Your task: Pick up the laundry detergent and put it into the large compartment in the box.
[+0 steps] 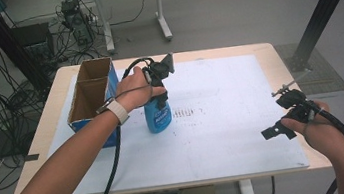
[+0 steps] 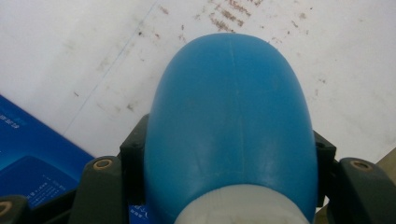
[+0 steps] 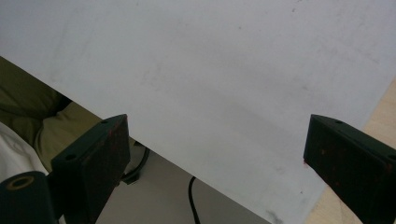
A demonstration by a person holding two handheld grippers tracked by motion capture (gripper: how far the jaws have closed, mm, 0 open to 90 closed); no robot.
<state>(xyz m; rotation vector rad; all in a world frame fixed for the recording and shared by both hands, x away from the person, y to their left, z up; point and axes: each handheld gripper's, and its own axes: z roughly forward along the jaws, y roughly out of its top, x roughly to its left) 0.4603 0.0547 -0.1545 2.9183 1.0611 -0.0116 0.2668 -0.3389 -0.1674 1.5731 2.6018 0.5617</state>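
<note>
In the high view, the blue bottle stands upright on the white sheet that covers the desk. It stands just beside the open cardboard box, on the side toward the middle of the desk. The left gripper comes onto the bottle from above and holds it near the top. The long axis of the bottle is vertical and runs along the direction of the jaws. The right gripper rests well apart, near the right front corner of the sheet, so the left hand is clearly the nearer one. I judge that the coming move is a lift of the bottle and a short carry toward the box, which lies just to the left of it.

In the left gripper view, the blue bottle sits between the two black jaws, which press on its sides, one at each side. The body is smooth, rounded blue plastic with a faint seam down the middle, and a white part shows at the bottom edge of this view. A corner of the blue side of the box is visible at the lower left, close to the bottle.

In the right gripper view, the jaws stand wide apart with nothing between them. Below them are the white sheet and its front edge.
</note>
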